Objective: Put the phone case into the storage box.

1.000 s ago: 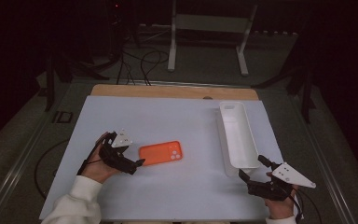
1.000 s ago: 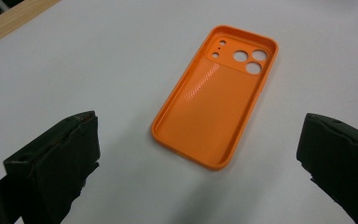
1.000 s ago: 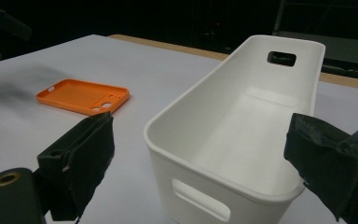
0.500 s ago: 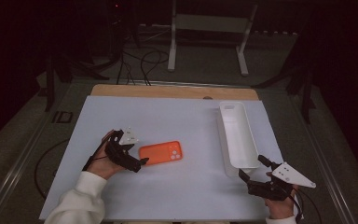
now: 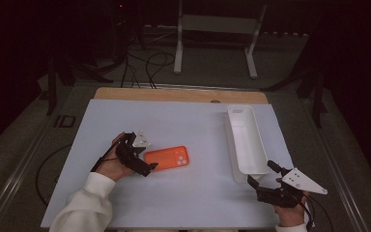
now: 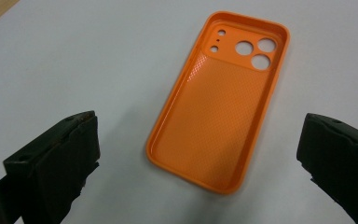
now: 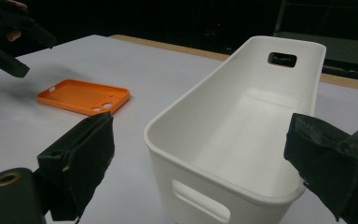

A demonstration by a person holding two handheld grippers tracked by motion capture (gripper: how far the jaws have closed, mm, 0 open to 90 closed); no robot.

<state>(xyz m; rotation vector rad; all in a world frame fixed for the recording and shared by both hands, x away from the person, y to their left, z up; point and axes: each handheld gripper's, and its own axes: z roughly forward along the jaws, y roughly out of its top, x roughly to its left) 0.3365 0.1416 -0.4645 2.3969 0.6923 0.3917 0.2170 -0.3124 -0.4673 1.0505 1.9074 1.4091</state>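
Since a second ago my left gripper (image 5: pixel 147 167) has crept toward the orange case (image 5: pixel 167 157), and its tips now sit at the case's near short end; the right gripper (image 5: pixel 261 182) and the case itself have not shifted. My left jaws stand wide apart and hold nothing. Seen in the left gripper view, the case (image 6: pixel 221 95) lies between and just beyond them, hollow side up, with its camera cut-outs at the far end. It rests flat on the white table (image 5: pixel 174 121), touching neither jaw. My left hand (image 5: pixel 110 165) wraps the gripper's body, and a white sleeve (image 5: pixel 84 205) runs back to the near edge.

My right gripper hovers at the near right corner of the table, its jaws also wide and empty, a grey three-cornered plate (image 5: pixel 303 180) on top. In the right gripper view the near end of the white bin (image 7: pixel 242 135) sits between the jaws without touching them. The bin (image 5: pixel 245 140) is long and narrow, open on top, empty, with a handle slot in each end wall, and it stands lengthwise along the table's right side, well apart from the case. A strip of wood (image 5: pixel 178 94) shows along the table's far edge.
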